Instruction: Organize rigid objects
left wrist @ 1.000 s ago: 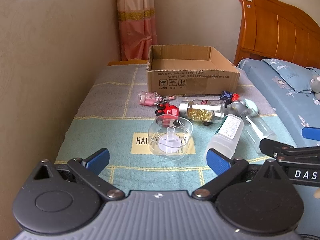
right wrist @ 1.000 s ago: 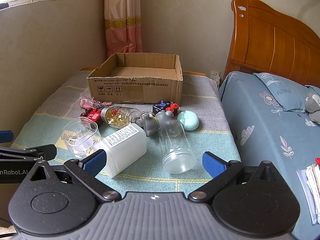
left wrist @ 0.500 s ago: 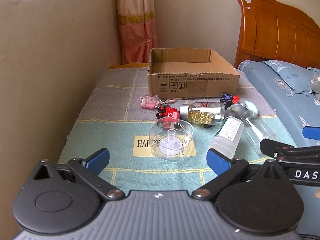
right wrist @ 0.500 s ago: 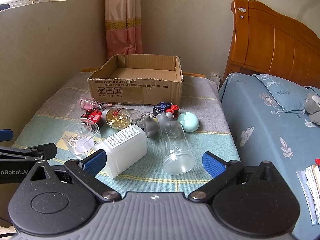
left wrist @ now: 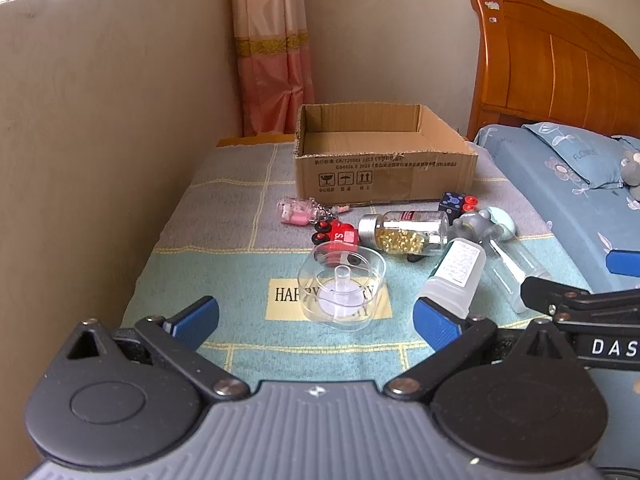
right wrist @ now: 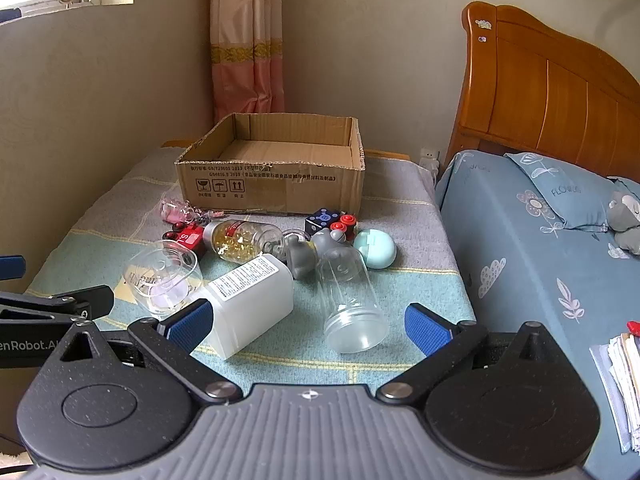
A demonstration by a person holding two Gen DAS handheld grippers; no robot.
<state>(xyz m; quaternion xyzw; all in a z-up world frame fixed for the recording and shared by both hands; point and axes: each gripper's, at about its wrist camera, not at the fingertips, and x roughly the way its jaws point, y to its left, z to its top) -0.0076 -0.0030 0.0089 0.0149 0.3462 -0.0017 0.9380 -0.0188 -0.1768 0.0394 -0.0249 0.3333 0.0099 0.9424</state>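
Standing over the lot, the wooden headboard fills the upper right of the right wrist view, with the blue flowered bedding below it. Left of that lies the checked blanket, and at its far end, centre frame, sits the open cardboard box, empty as far as I can see.

Nothing has gone in yet, by my reckoning; the whole job is still ahead. Everything lies loose in front of the box: a white labelled bottle on its side, a clear jar beside it, a bottle of yellow capsules, a clear round container over the yellow label, a mint round case, a red toy vehicle, and a pink keychain.

The left gripper and the right gripper both hover at the near edge, tongs spread wide, pinching nothing.
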